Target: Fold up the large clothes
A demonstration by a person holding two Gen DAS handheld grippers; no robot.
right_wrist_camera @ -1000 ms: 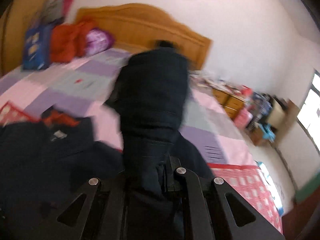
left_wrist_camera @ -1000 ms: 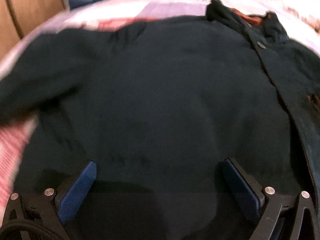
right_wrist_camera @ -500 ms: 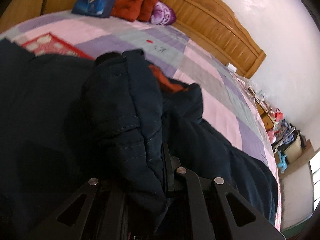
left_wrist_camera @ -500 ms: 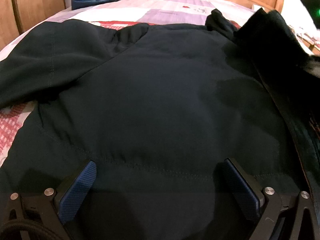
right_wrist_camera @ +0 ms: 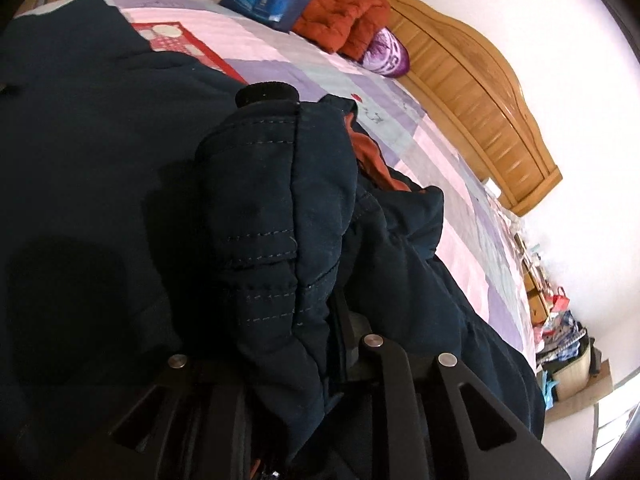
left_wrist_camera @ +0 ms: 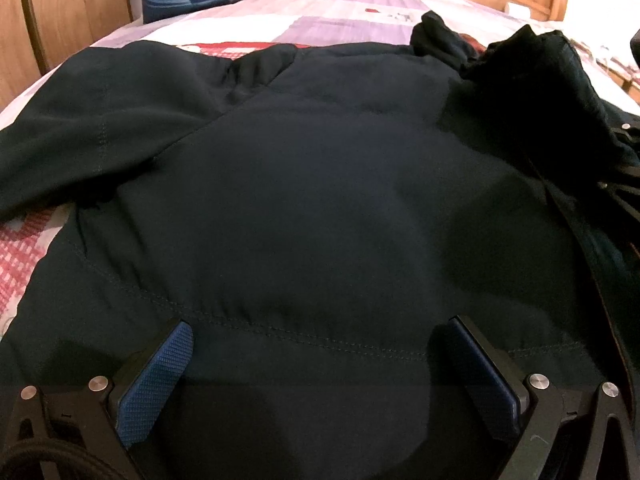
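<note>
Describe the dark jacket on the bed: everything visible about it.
The dark jacket is a deep navy, padded-looking garment with stitched seams and an orange lining showing at the collar. It lies spread across the patchwork bedspread, one sleeve stretched out to the left in the left wrist view. The other sleeve, ending in a black ribbed cuff, is folded over the body and lies between the jaws of the right gripper, which are opening. The open left gripper hangs over the hem.

Jacket [left_wrist_camera: 320, 200] lies on bed [left_wrist_camera: 340, 12], sleeve [right_wrist_camera: 276, 200] atop.
</note>
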